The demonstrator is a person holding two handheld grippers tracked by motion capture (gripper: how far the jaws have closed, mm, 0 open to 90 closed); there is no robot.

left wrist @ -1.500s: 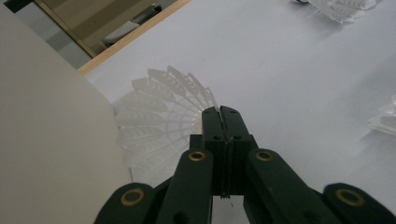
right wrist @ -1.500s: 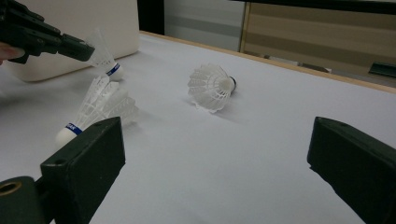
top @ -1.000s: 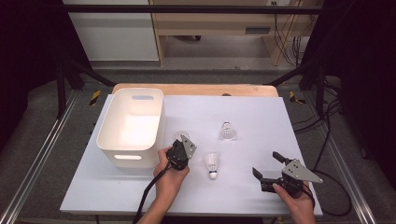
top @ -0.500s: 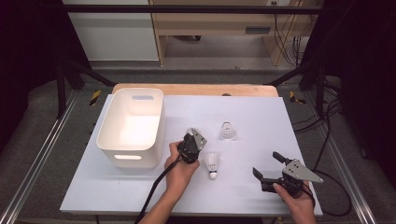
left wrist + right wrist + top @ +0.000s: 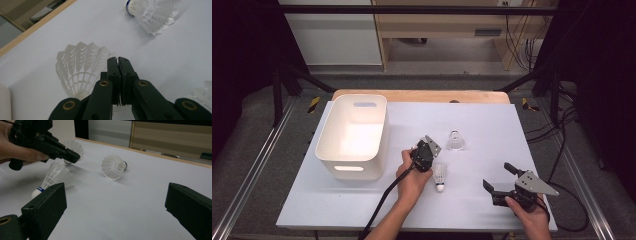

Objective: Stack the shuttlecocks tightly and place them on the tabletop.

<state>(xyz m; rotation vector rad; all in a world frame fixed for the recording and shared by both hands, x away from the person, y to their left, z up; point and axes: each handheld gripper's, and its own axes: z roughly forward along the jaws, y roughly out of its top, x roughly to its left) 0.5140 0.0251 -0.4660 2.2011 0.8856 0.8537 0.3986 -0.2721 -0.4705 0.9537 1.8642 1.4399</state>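
Shuttlecock (image 5: pixel 80 67) stood on the counter (image 5: pixel 482 125) just past and left of the left gripper (image 5: pixel 117 60) jaws, which were pressed together w/ nothing between. A 2nd shuttlecock (image 5: pixel 440 176) lay beside that gripper; a 3rd (image 5: pixel 455 141) farther off. Right gripper (image 5: pixel 502 178) jaws spread wide, holding nothing, well apart from all three. White bin (image 5: pixel 352 137) on the far side of the left hand.

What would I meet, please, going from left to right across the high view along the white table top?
White bin → left tongs → shuttlecock lying by the hand → shuttlecock farther back → right tongs.
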